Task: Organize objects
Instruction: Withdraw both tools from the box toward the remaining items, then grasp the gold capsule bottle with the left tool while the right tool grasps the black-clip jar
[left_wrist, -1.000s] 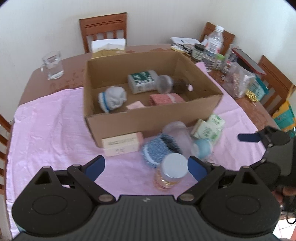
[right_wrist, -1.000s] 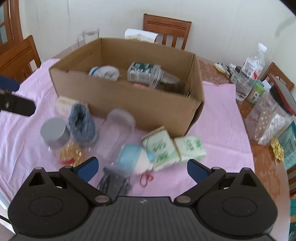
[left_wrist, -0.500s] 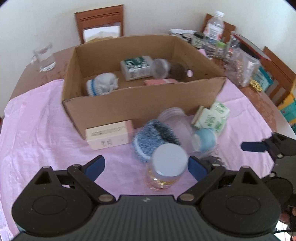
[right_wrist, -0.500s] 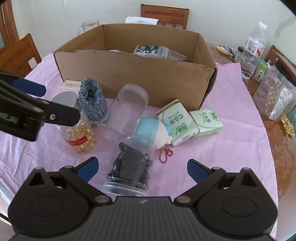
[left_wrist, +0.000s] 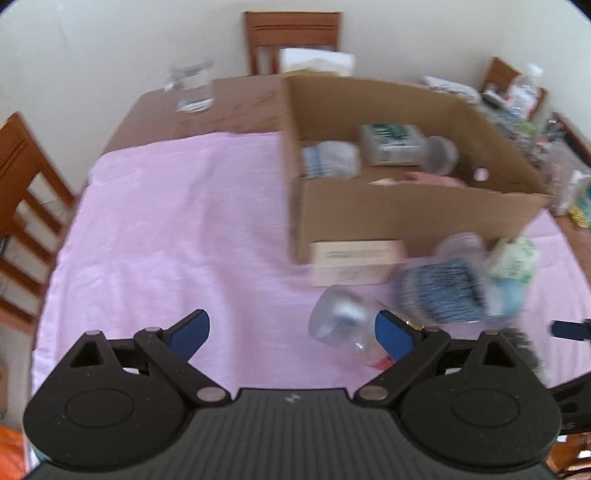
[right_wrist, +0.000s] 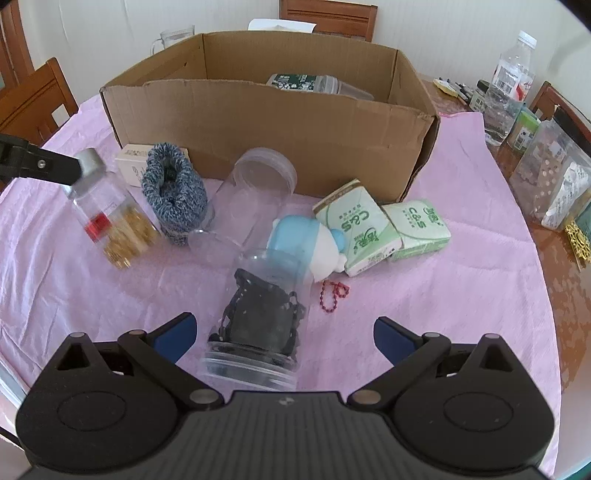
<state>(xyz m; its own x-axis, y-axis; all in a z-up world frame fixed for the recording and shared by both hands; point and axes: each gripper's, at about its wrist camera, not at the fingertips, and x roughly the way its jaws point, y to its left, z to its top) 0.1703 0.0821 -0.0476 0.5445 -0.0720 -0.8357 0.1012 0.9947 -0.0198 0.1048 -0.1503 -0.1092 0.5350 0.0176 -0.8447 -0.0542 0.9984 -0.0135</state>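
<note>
Left gripper (left_wrist: 291, 334) and right gripper (right_wrist: 282, 334) both have jaws wide apart, holding nothing. Left view is blurred; a tilting jar (right_wrist: 110, 210) sits mid-left, its cap partly hidden.

You are looking at one cardboard box (right_wrist: 280, 122), two green tissue packs (right_wrist: 356, 229) and two clear plastic jars (right_wrist: 255, 199). You are also seeing one gold-filled bottle (right_wrist: 110, 214), one knitted blue pouch (right_wrist: 173, 192), one blue-capped toy (right_wrist: 306, 247) and one red bead chain (right_wrist: 334, 290).

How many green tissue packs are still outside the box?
2: tissue pack leaning on the blue-and-white toy, tissue pack right beside it. Others may hide inside the cardboard box.
</note>
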